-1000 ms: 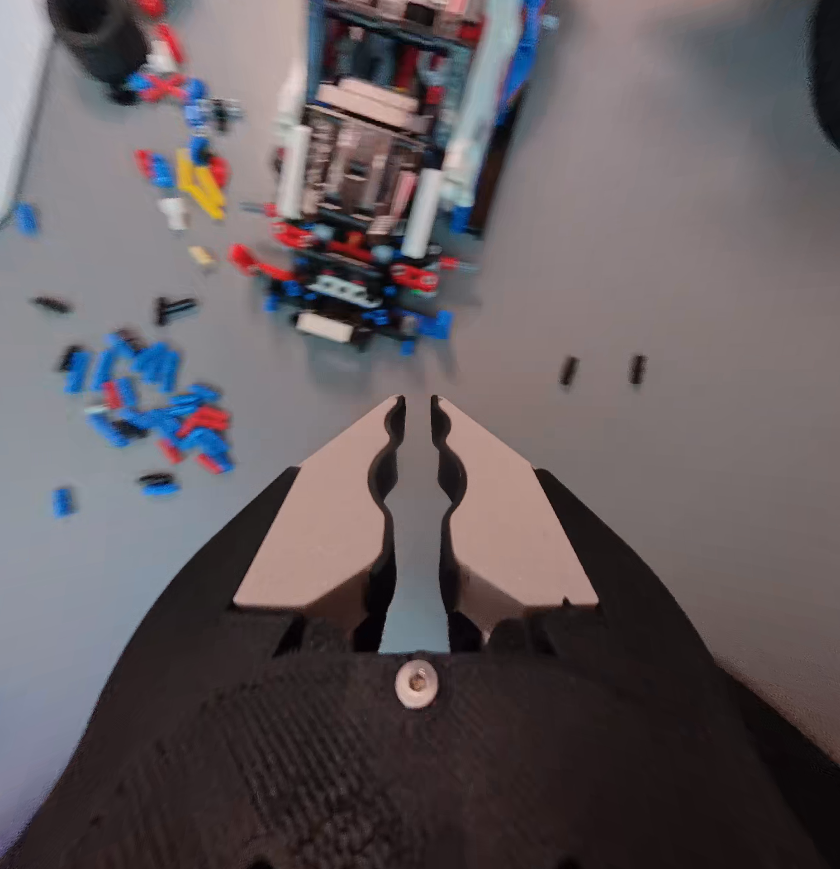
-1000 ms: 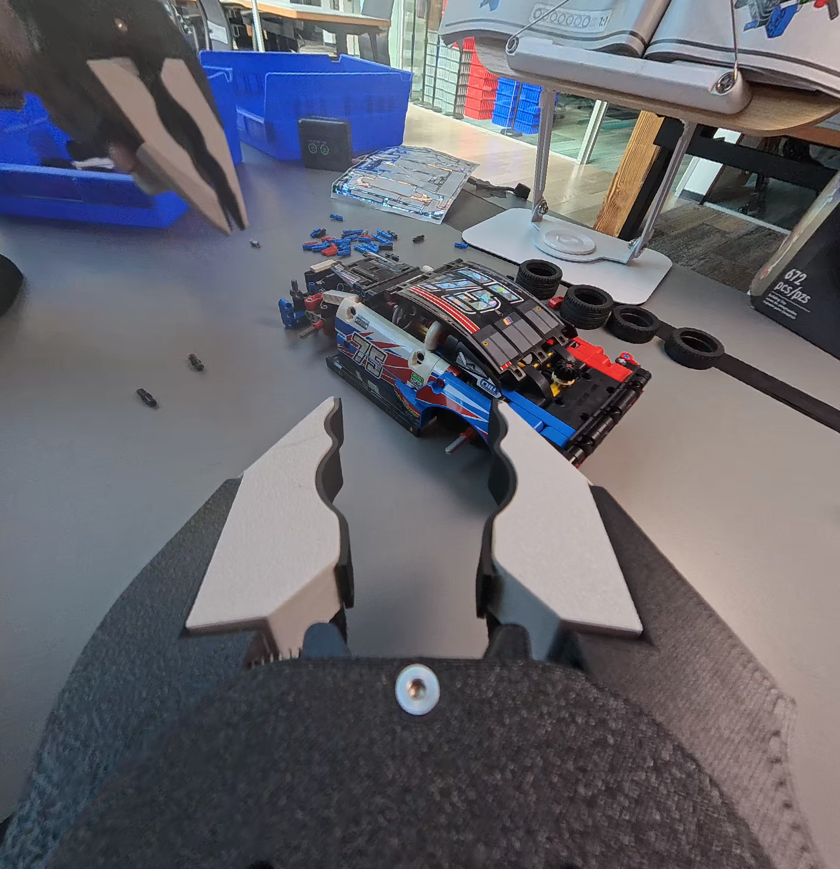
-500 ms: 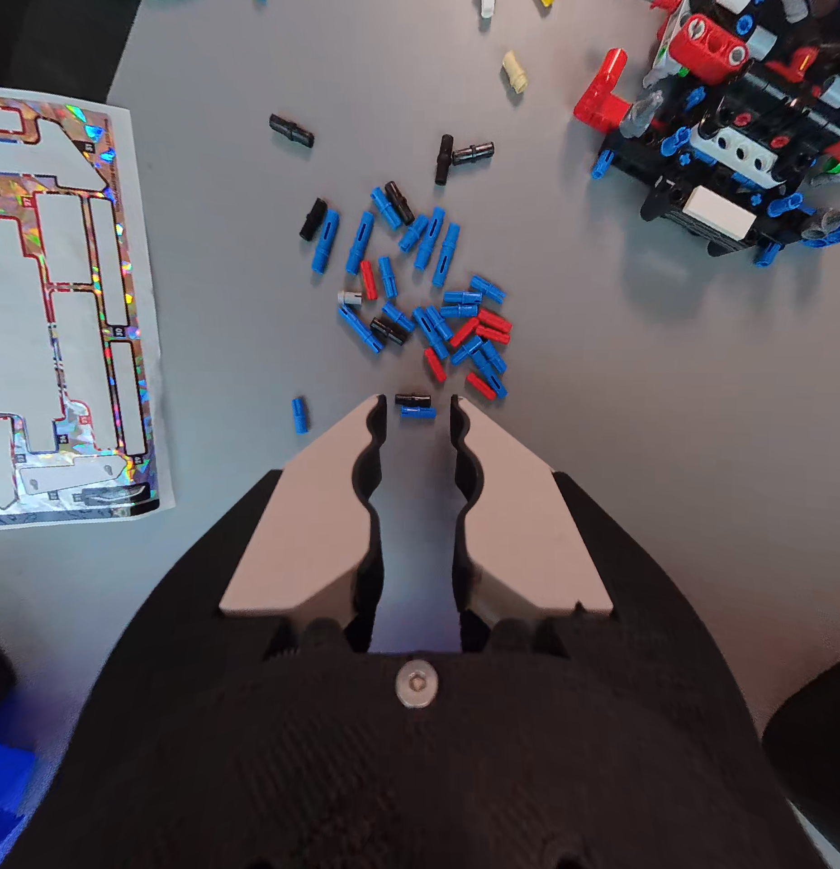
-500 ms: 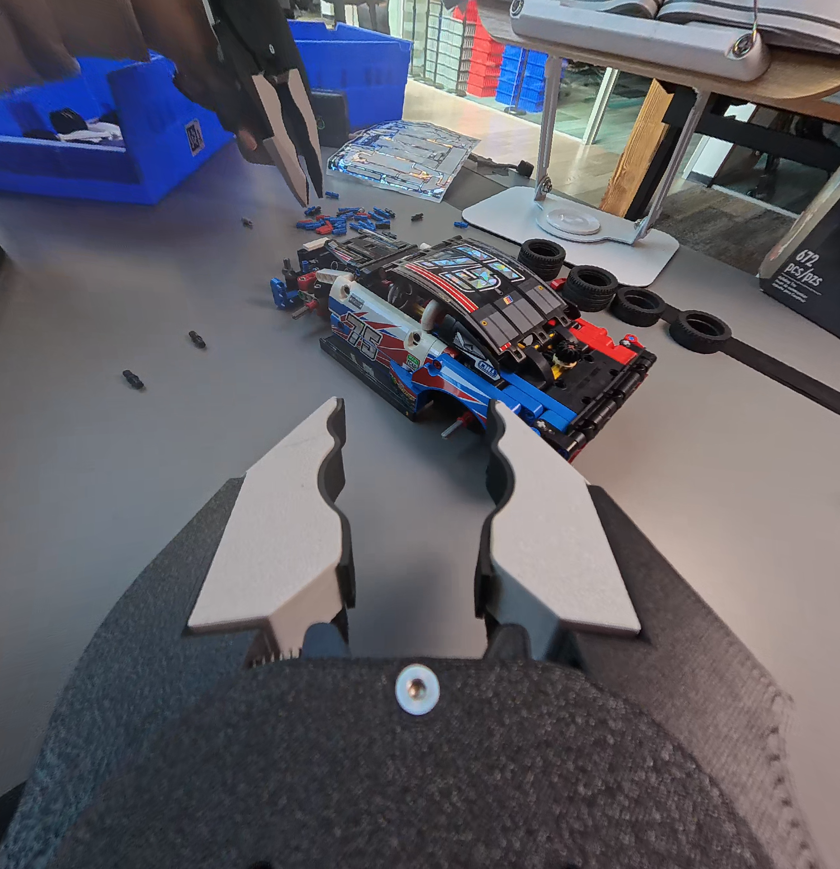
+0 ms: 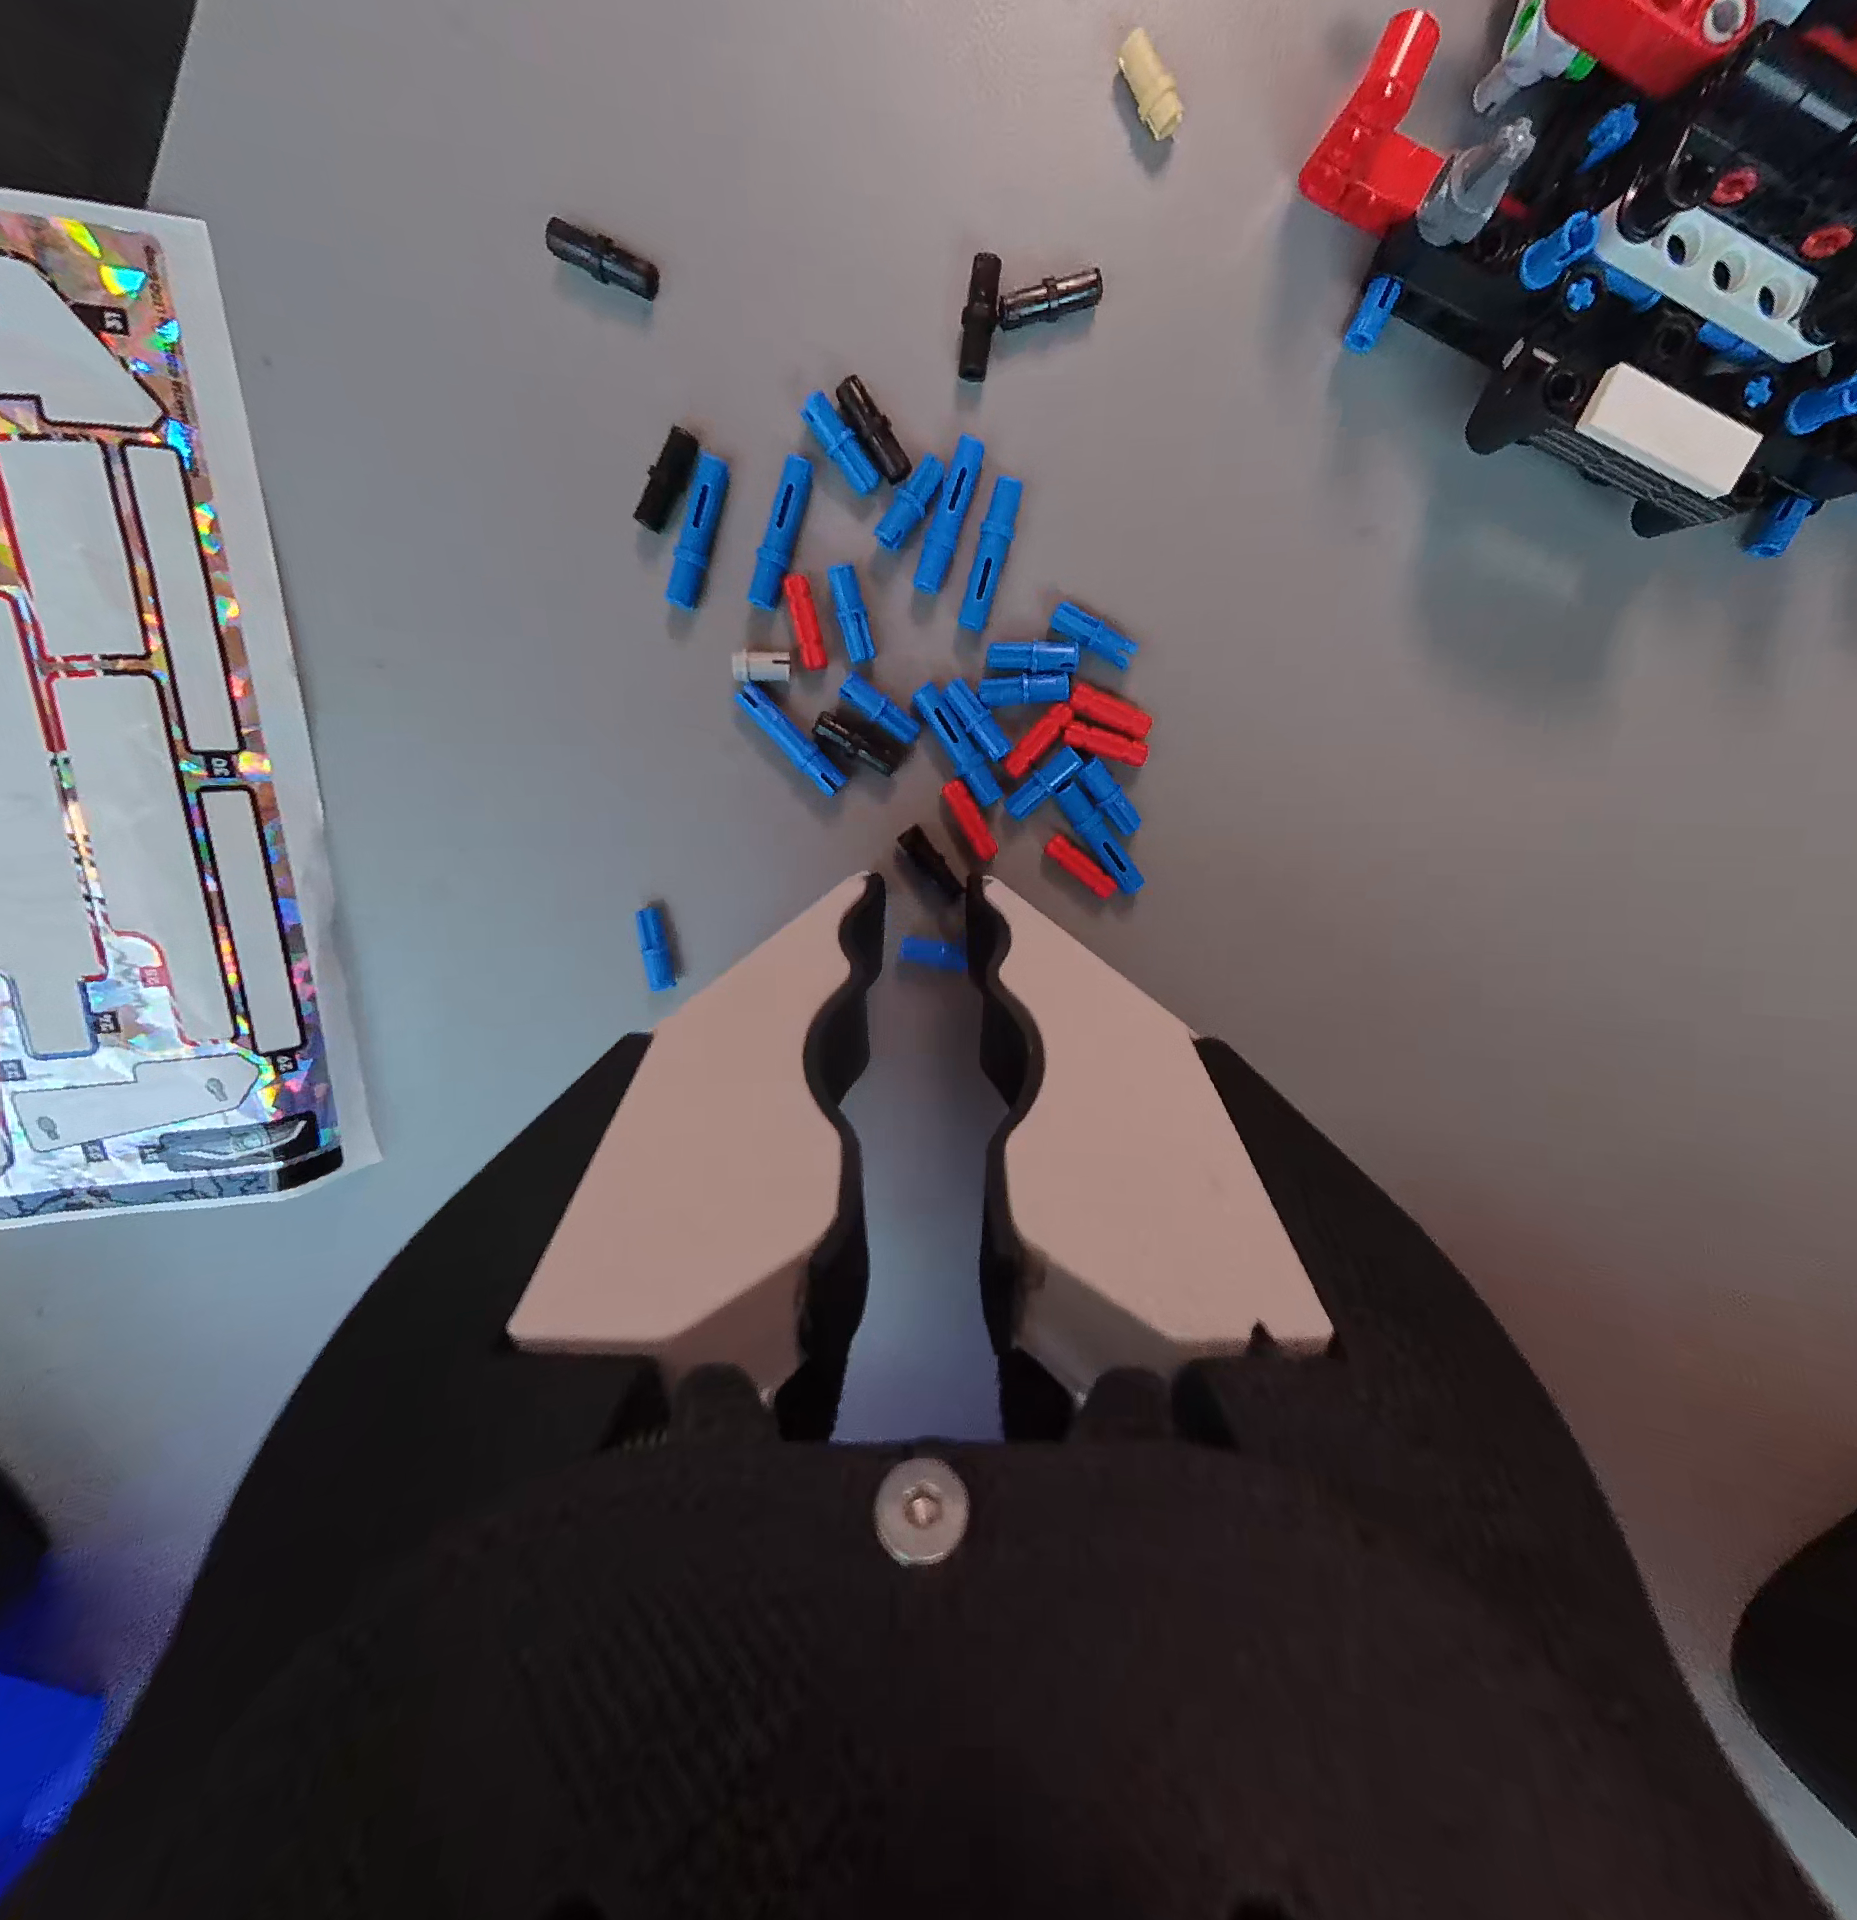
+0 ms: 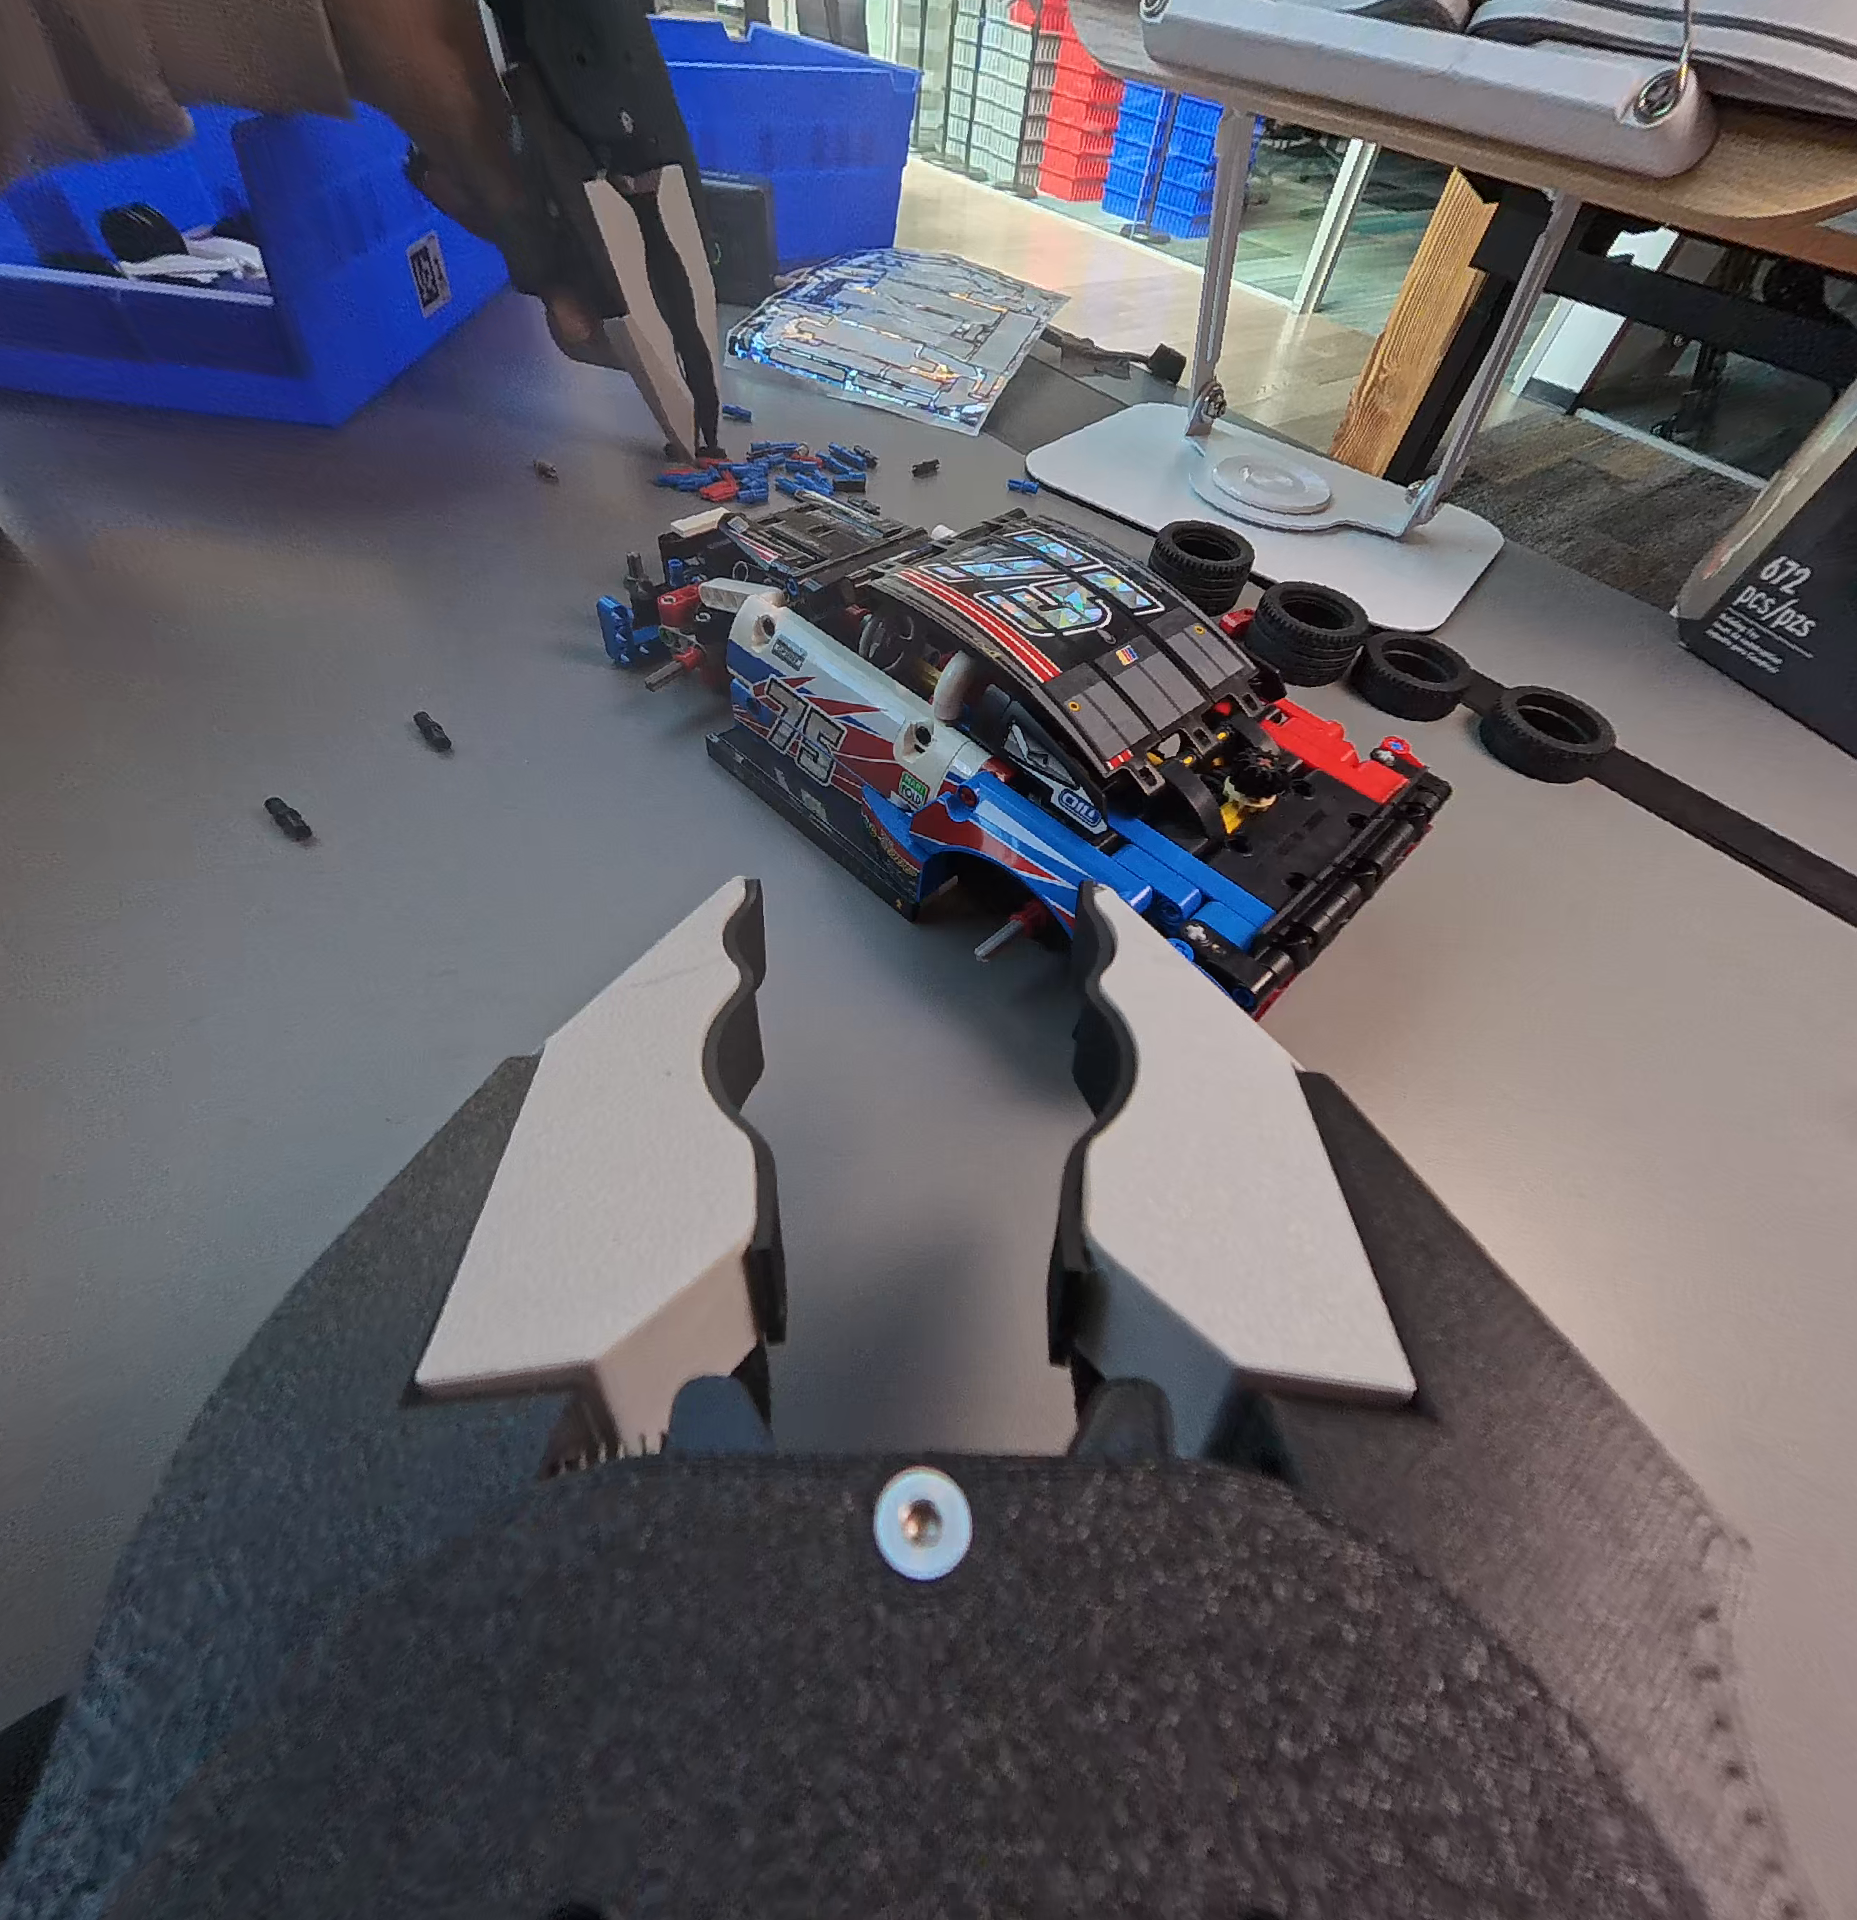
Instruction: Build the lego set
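1. Pin picking looks to be the step in hand: the left gripper (image 5: 919,896) points down at the near edge of a scatter of small connector pins (image 5: 934,644) in the centre of the left wrist view, its fingers (image 5: 737,1091) narrow, with a small gap between the tips and nothing clamped.
2. A black pin (image 5: 926,858) lies right at the fingertips and a short blue pin (image 5: 932,952) lies on the desk (image 5: 1423,935) between them; which of the two is meant I cannot tell.
3. The next move, as I judge it, calls for lowering the tips around one pin only and closing squarely across it, since the red and blue neighbours lie just beside.
4. The right gripper (image 6: 919,904) hovers with fingers wide and empty, low in the right wrist view, aimed at the lego car (image 6: 1017,717) in mid-frame.
5. The car stands on the desk without wheels; four black tyres (image 6: 1371,649) lie in a row at its right, near a stand's grey base (image 6: 1267,499).
6. Writing is present but not repeated here: number decals on the car's roof and side, a holographic sticker sheet (image 5: 103,707) at the left edge of the left wrist view, and print on a dark box (image 6: 1797,613) at the right edge of the right wrist view.
7. A blue bin (image 6: 228,301) sits upper left in the right wrist view.
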